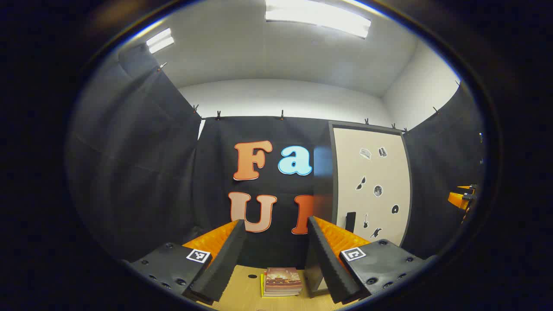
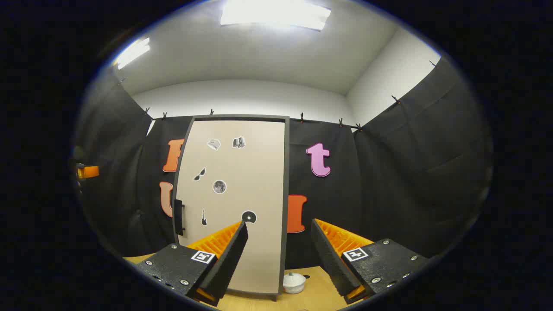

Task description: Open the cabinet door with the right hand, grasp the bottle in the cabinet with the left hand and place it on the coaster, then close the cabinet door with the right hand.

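Observation:
A tall cabinet with a dark frame stands on the wooden table against the back wall. Its beige door [image 2: 233,194] carries small stickers and is closed, hiding whatever is inside. A dark handle [image 2: 178,217] sits low on the door's left edge. My right gripper [image 2: 279,223] is open, facing the door from some distance, with nothing between its fingers. In the left gripper view the cabinet door [image 1: 371,190] stands to the right with its handle [image 1: 350,221]. My left gripper [image 1: 275,221] is open and holds nothing, pointing at the back wall left of the cabinet.
A short stack of books [image 1: 283,281] lies on the wooden table [image 1: 242,289] ahead of the left gripper. A small white lidded pot [image 2: 294,283] sits by the cabinet's right foot. The other gripper shows at the edge of each view, right [image 1: 462,196] and left [image 2: 86,171].

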Demonstrator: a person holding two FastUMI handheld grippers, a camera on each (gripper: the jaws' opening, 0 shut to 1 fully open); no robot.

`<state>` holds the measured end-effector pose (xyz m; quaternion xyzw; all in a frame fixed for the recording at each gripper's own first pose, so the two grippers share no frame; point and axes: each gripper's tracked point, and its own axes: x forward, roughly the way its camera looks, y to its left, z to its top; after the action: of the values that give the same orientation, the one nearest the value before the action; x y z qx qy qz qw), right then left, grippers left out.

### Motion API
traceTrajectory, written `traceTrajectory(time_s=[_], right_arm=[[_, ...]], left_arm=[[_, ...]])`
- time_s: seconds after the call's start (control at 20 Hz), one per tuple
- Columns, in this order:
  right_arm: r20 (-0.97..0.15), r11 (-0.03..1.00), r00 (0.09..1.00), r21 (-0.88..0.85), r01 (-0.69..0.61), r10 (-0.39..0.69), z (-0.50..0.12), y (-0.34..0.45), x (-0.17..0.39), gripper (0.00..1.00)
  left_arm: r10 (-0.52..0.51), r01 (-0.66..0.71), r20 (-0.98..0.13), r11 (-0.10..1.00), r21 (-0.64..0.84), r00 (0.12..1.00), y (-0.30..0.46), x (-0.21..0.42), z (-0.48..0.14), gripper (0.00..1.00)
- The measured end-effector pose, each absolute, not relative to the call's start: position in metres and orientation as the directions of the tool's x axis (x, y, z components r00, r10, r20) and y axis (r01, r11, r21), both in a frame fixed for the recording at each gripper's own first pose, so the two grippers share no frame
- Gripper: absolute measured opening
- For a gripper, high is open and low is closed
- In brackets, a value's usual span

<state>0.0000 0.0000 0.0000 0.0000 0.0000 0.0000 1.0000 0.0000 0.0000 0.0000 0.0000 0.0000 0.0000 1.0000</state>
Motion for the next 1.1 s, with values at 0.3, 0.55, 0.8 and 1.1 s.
traceTrajectory(time_s=[0.3,0.55,0.8,1.1], right_arm=[[0.024,0.999,0.999,0.006,-0.047,0.047,0.005,0.032,0.010,0.91],[0.007,0.995,0.995,0.003,-0.100,0.100,-0.003,0.056,0.019,0.90],[0.005,0.992,0.992,0.005,-0.126,0.126,-0.007,0.069,0.028,0.90],[-0.045,0.972,0.972,0.063,-0.226,0.229,-0.025,0.108,0.036,0.91]], left_arm=[[-0.015,0.015,-0.018,1.000,0.016,1.000,-0.004,0.012,-0.007,0.93],[0.005,-0.006,0.008,0.999,0.043,1.000,-0.001,0.016,-0.005,0.93],[0.007,-0.007,0.005,0.998,0.063,1.000,0.000,0.020,-0.013,0.94],[0.024,-0.023,-0.009,0.998,0.055,1.000,0.011,0.018,-0.022,0.93]])
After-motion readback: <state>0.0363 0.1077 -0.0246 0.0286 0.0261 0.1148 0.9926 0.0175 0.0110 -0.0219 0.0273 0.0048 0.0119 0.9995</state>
